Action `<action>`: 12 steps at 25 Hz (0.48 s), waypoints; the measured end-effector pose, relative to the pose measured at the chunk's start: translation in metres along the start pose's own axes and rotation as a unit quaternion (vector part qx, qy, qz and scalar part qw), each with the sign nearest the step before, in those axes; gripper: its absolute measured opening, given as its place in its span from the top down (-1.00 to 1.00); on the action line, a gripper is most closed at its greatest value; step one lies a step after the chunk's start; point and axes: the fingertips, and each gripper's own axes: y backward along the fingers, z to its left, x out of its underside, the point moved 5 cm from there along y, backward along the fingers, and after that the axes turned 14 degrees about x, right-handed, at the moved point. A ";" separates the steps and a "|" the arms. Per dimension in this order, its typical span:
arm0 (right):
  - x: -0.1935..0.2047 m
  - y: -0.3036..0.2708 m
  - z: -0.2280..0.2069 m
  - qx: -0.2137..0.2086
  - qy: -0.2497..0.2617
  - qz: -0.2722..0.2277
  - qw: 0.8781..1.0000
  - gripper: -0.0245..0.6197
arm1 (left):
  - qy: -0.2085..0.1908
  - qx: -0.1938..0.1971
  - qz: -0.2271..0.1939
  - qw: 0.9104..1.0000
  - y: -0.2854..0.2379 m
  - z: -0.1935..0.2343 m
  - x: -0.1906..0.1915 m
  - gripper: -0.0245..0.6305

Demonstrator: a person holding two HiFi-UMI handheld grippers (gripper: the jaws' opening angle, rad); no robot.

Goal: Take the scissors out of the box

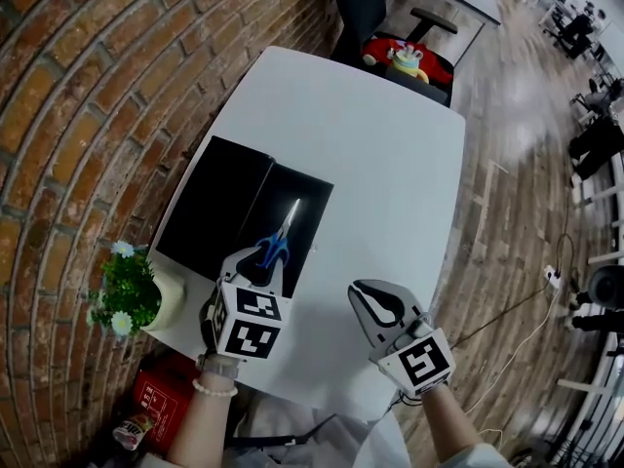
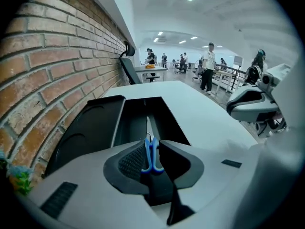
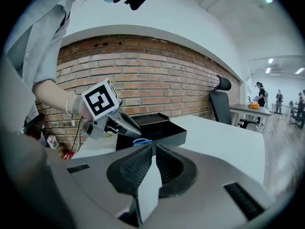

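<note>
A black box (image 1: 314, 191) lies open on the white table (image 1: 390, 154), its lid (image 1: 210, 198) beside it on the left. Scissors (image 1: 276, 246) with blue handles lie in the box, blades pointing away from me. My left gripper (image 1: 255, 261) reaches down over the near end of the box. In the left gripper view the blue handles (image 2: 151, 154) stand between its pads (image 2: 131, 162) with a gap on each side, so it is open. My right gripper (image 1: 364, 293) hovers above the bare table right of the box, shut and empty. The right gripper view shows the box (image 3: 164, 135) and scissors (image 3: 141, 141).
A potted plant (image 1: 132, 295) with pale flowers stands at the table's left corner, close to my left hand. A brick wall (image 1: 88, 86) runs along the left. A chair (image 1: 409, 61) with toys is beyond the far edge. A red item (image 1: 161, 398) sits on the floor.
</note>
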 end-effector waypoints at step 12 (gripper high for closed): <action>-0.001 0.032 0.001 0.027 -0.045 -0.004 0.999 0.76 | 0.012 -0.007 0.066 0.998 -0.012 -0.004 -0.006 0.63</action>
